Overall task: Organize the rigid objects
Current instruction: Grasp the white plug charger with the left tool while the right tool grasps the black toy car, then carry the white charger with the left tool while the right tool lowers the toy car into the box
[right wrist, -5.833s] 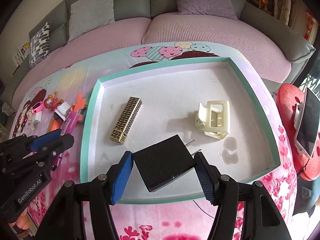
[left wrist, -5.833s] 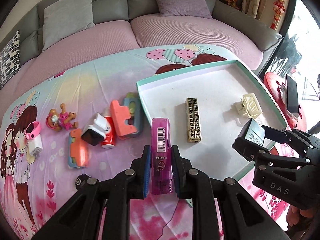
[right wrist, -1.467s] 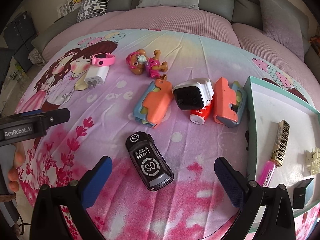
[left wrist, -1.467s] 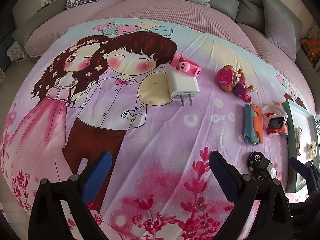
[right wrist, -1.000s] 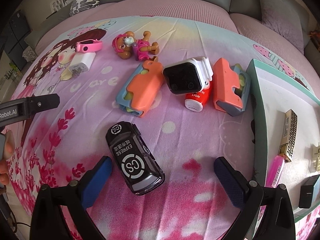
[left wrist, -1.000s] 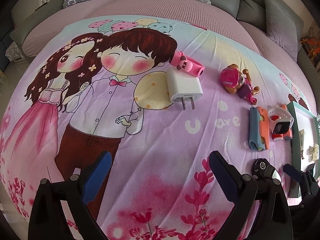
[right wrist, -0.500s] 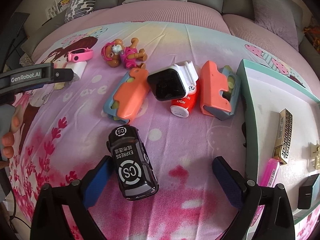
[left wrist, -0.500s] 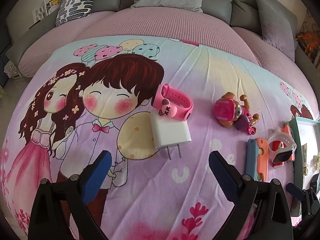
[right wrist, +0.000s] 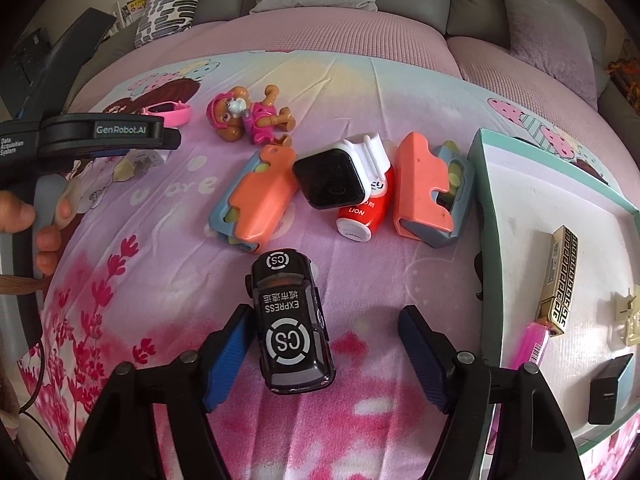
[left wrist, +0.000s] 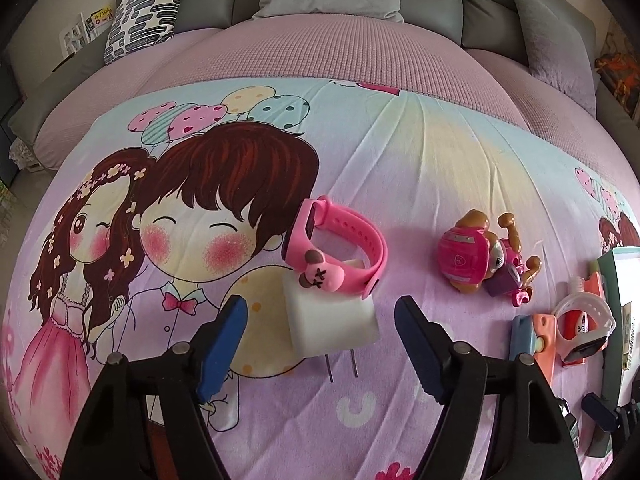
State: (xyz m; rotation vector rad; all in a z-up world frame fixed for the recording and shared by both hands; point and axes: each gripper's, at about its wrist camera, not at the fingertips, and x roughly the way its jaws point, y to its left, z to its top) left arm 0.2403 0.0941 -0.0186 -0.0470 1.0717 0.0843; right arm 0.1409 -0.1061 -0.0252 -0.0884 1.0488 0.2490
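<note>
Left wrist view has the left gripper straddling the white charger; its jaws are closing, the charger lies between them, and neither blue pad presses on it yet. The charger's prongs point back toward the camera, so its long axis runs along the fingers. A pink watch rests on the charger's far edge and, I judge, may drag along when it is lifted.

Right wrist view has the right gripper closing around the black toy car, which also lies lengthwise between the fingers. It sits hard against the left pad with a wide gap to the right one, so not yet pinched. The teal tray, with other items already inside, lies to the right with bare bed cover between.
</note>
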